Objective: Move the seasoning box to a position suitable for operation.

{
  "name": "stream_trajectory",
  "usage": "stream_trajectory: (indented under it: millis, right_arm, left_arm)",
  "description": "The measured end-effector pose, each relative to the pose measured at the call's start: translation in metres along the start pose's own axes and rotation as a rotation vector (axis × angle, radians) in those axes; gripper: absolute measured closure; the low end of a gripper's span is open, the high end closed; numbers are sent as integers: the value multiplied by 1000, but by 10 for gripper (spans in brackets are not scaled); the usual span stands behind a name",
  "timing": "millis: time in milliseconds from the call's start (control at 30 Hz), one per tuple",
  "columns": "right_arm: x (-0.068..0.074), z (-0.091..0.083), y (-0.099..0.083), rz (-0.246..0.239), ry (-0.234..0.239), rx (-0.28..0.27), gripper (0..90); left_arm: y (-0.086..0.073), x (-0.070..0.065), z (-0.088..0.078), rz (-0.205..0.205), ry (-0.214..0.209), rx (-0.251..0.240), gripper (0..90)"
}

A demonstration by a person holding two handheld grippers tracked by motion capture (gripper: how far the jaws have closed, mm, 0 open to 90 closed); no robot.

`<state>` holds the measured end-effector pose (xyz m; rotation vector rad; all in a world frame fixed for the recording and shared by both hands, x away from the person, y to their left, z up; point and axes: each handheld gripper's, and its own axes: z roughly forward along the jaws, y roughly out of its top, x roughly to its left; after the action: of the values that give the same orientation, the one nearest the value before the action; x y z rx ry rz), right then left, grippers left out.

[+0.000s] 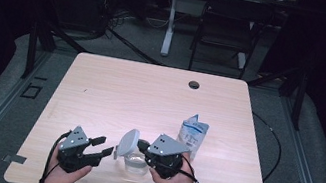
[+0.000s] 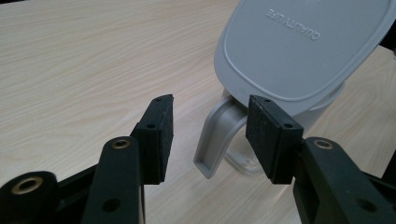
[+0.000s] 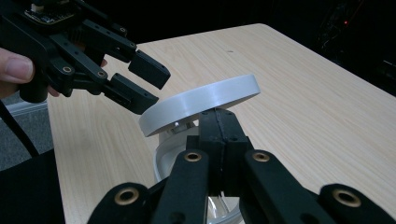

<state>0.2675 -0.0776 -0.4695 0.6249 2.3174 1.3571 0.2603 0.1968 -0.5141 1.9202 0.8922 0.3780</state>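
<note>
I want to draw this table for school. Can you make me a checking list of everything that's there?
Surface: pale wooden table with a small round hole near the far edge.
Job's things: clear jar with its grey lid tilted up; a grey latch hangs below the lid.
Clutter: white and blue pouch standing right of the jar.
Tongs: left tongs open, close to the lid; right tongs shut, at the jar's rim under the lid.
Cables: black cable trailing from the left tongs; another cable on the floor.
Surroundings: dark room, folding chair, table leg.
</note>
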Motion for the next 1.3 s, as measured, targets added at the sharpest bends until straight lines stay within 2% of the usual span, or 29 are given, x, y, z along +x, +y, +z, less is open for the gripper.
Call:
stream_trajectory:
  millis: [400, 1100, 1300]
  right_arm:
    - [1, 1, 5, -6, 0, -9, 900]
    - [6, 5, 16, -28, 14, -28, 897]
    - [7, 6, 18, -34, 20, -27, 892]
  left_arm:
    - [2, 0, 4, 3, -3, 2, 521]
    - [-12, 10, -3, -37, 18, 14, 519]
    - [-17, 13, -4, -53, 30, 5, 519]
